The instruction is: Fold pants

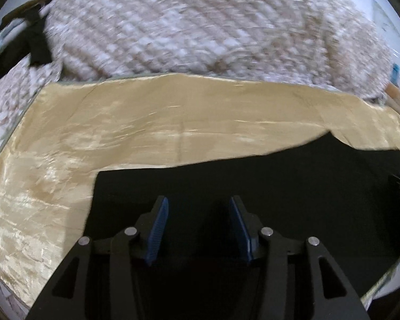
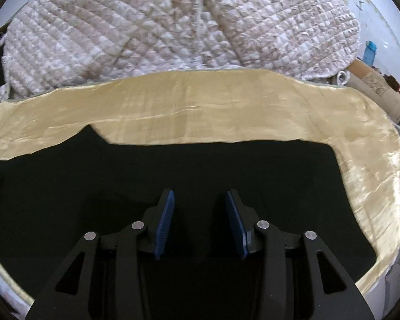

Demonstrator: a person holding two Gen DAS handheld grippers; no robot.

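Note:
Black pants (image 1: 280,186) lie flat on a shiny beige cloth (image 1: 120,133); they also show in the right wrist view (image 2: 173,173). My left gripper (image 1: 199,202) is open with blue pads, hovering over the left end of the pants near their left edge. My right gripper (image 2: 199,196) is open and empty over the right part of the pants, whose right edge (image 2: 341,176) lies beside it. A small peak (image 2: 92,130) sticks up along the far edge.
A quilted white-pink blanket (image 2: 186,26) is heaped behind the beige cloth (image 2: 226,106). A dark item (image 1: 37,45) lies far left. A rolled rug (image 2: 373,88) and blue bottle (image 2: 370,52) are far right.

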